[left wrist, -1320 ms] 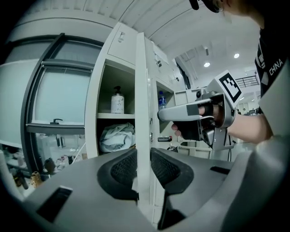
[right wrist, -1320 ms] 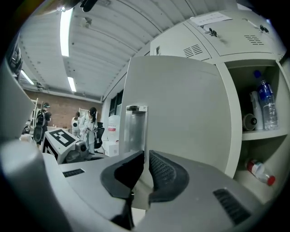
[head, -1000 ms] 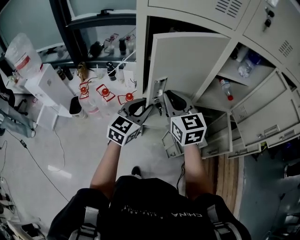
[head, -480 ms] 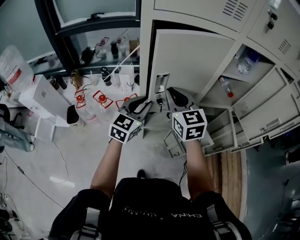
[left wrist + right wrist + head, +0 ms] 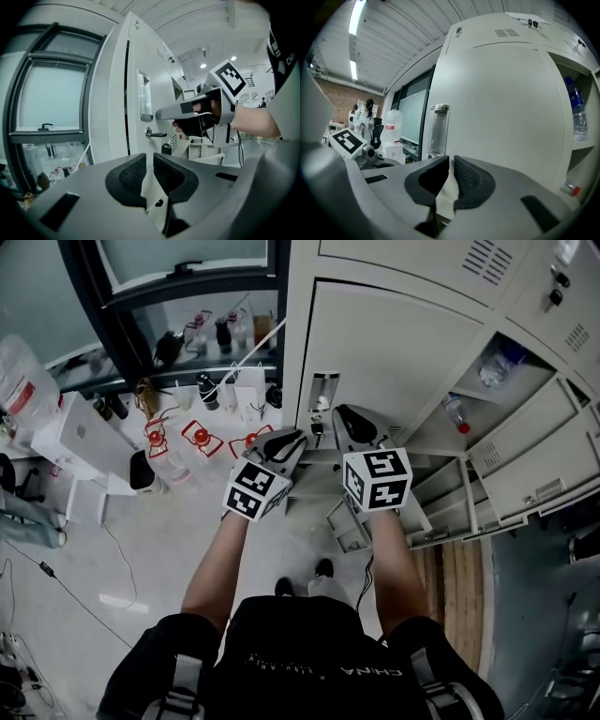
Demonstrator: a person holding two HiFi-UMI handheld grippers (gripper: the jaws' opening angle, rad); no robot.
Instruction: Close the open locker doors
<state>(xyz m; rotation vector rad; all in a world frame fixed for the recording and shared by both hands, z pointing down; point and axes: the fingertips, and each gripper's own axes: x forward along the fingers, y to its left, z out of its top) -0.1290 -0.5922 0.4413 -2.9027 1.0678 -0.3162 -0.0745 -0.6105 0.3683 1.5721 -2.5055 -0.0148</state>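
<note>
At far left, beyond the glass window [image 5: 187, 259], a cluster of small bottles [image 5: 197, 437] stands on the pale glossy floor [image 5: 141, 549], leaving open ground beside the lockers.

The left gripper [image 5: 293, 439] has smooth grey plastic shells and ribbed black pads. In its own view [image 5: 150, 171] the jaws are drawn nearly together, with only a thin slit between them and nothing in it. It points at the lower left part of the tall locker door [image 5: 394, 362], a flat, matt off-white metal panel with a shiny rectangular pull [image 5: 322, 390] near its free edge. A thin dark seam runs between that edge and the frame. A small metal latch [image 5: 154, 134] sits below the pull.

The right gripper [image 5: 343, 412] is just beside the left, its tip at the door just below the pull; contact cannot be confirmed. Its jaws [image 5: 451, 176] are likewise almost together and empty, with the door panel filling the view ahead.

Further right, an open compartment shows a shelf [image 5: 487, 399] holding a clear water bottle [image 5: 495, 367]. Below it, lower locker doors [image 5: 525, 474] stand swung outward, crowding the space to the right.
</note>
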